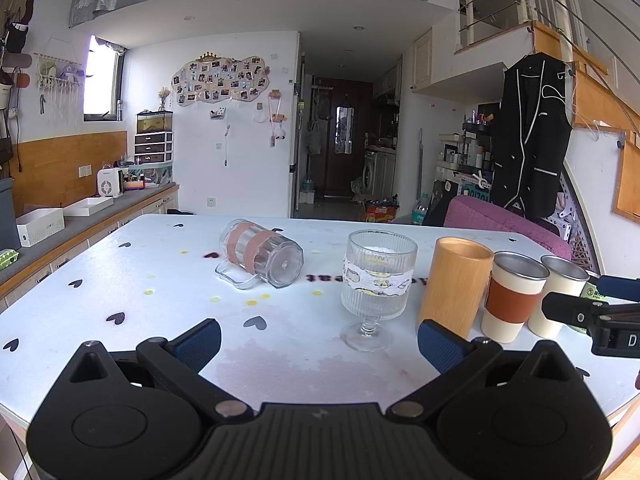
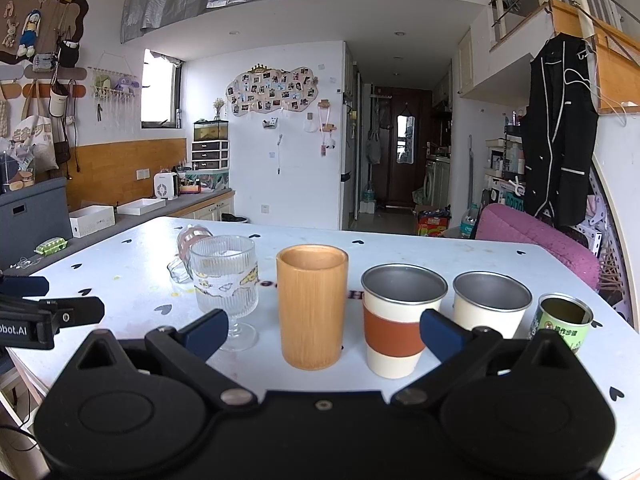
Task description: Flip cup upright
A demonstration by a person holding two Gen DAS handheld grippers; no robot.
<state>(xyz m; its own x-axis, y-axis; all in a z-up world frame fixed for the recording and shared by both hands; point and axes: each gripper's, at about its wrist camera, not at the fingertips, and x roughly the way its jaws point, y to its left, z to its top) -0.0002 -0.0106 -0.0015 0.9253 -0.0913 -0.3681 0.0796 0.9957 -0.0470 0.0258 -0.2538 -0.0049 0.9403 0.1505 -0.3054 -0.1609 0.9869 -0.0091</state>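
A clear glass mug with pink tape bands lies on its side on the white table, its handle on the table and its base toward me. In the right wrist view it is partly hidden behind the goblet. My left gripper is open and empty, low over the table's near edge, well short of the mug. My right gripper is open and empty in front of the row of upright cups. Part of it shows at the right of the left wrist view.
Upright in a row stand a ribbed glass goblet, a bamboo cup, a cream cup with a brown sleeve, a plain cream cup and a green can. A pink chair stands behind the table.
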